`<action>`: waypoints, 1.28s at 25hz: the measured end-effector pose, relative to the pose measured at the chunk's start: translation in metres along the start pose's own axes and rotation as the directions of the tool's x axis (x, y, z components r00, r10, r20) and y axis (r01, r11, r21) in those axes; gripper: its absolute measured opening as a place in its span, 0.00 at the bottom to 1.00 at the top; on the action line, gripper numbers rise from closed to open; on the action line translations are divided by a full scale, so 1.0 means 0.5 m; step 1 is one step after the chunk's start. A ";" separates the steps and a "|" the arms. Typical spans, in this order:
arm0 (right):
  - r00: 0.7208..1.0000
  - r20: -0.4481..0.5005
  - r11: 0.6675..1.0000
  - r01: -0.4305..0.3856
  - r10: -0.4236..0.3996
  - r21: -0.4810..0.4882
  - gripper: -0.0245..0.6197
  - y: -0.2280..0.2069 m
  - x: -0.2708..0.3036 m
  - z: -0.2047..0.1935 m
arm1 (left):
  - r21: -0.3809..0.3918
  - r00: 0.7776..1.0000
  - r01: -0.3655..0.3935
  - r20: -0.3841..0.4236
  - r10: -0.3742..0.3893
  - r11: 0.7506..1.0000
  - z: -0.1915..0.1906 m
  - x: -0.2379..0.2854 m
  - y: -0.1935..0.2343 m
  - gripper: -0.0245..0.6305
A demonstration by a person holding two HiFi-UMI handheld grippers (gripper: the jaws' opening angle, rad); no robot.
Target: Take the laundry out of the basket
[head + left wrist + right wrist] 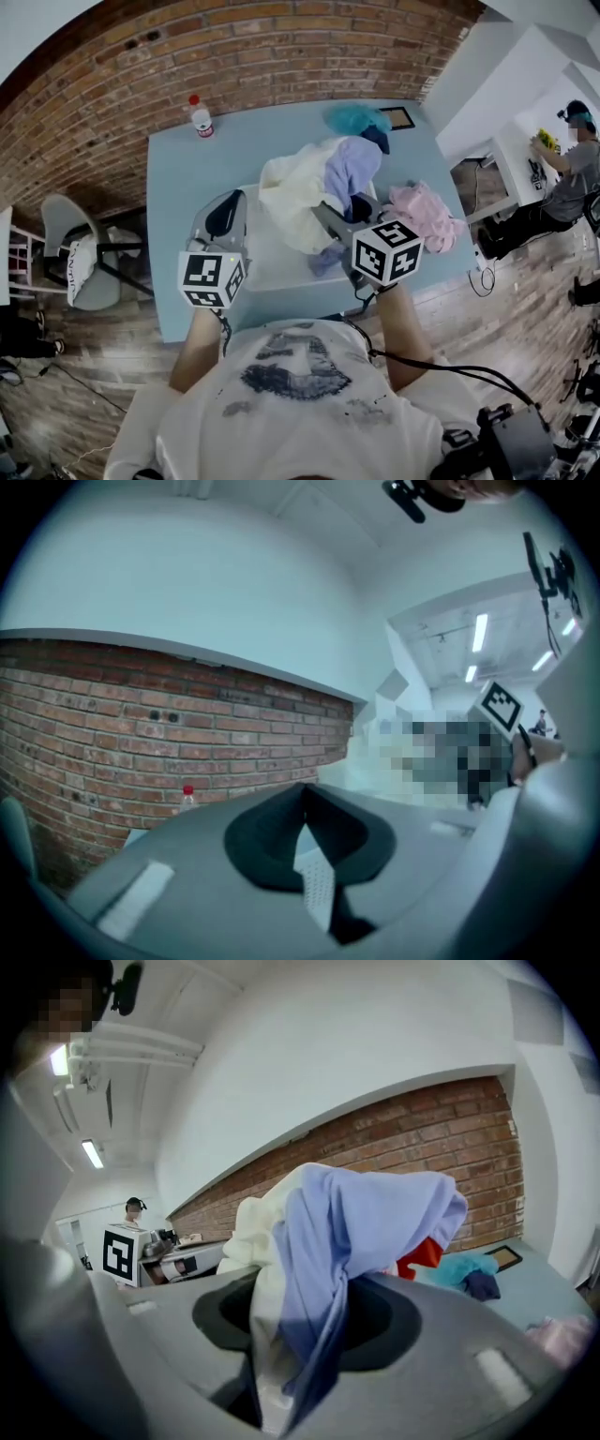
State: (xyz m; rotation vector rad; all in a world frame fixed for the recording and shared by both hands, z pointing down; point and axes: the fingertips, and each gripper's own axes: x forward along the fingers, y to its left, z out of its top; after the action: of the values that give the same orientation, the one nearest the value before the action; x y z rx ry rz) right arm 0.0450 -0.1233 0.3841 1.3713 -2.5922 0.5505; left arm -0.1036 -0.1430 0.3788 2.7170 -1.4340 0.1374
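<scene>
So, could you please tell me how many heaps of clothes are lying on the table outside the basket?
2. A teal heap lies at the table's far edge; a pink heap lies right of the basket. The lifted bundle may hide more.

Straight ahead of the fingers of the left gripper (302, 797) the way is open up to the brick wall (141, 733). A bottle (187, 797) stands low to their left, well apart. The fingers of the right gripper (298, 1321) are closed on a bundle of clothes (366, 1227) that bulges up ahead of them and blocks that line. Right of those fingers a pink heap (427, 216) lies on the table (178, 187), and far beyond them sits teal cloth (354, 117). Under both pairs of fingers the basket (272, 270) walls hem in any way down.
</scene>
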 end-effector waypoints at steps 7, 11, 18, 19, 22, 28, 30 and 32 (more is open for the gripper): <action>0.995 0.101 0.998 0.029 -0.024 -0.048 0.35 0.016 -0.053 0.082 | 0.022 0.999 -0.007 0.050 0.006 1.000 0.053 -0.006 -0.022 0.02; 0.990 0.133 0.997 0.049 -0.040 -0.066 0.35 0.023 -0.073 0.102 | 0.033 0.997 -0.009 0.078 0.007 0.999 0.080 -0.013 -0.032 0.02; 0.986 0.154 0.995 0.069 -0.058 -0.068 0.35 0.028 -0.085 0.109 | 0.036 0.996 -0.010 0.094 0.006 0.999 0.100 -0.015 -0.038 0.02; 0.986 0.156 0.995 0.070 -0.058 -0.069 0.35 0.029 -0.085 0.109 | 0.036 0.996 -0.009 0.094 0.006 0.999 0.100 -0.015 -0.039 0.02; 0.985 0.160 0.994 0.078 -0.065 -0.073 0.35 0.029 -0.087 0.109 | 0.037 0.996 -0.009 0.091 0.005 0.999 0.099 -0.014 -0.039 0.02; 0.982 0.170 0.993 0.090 -0.076 -0.073 0.35 0.024 -0.095 0.109 | 0.042 0.996 -0.005 0.084 0.002 0.999 0.096 -0.013 -0.046 0.02; 0.982 0.173 0.993 0.091 -0.077 -0.073 0.35 0.023 -0.097 0.111 | 0.043 0.997 -0.006 0.082 0.002 0.999 0.098 -0.011 -0.048 0.02; 0.981 0.174 0.993 0.093 -0.079 -0.074 0.35 0.022 -0.097 0.112 | 0.043 0.997 -0.007 0.081 0.004 0.999 0.099 -0.010 -0.049 0.02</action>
State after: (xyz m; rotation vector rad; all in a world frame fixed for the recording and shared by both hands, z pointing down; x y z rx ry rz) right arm 0.0652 -0.1027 0.3150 1.5583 -2.6372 0.3225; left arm -0.0838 -0.1301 0.3284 2.7840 -1.4757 0.0598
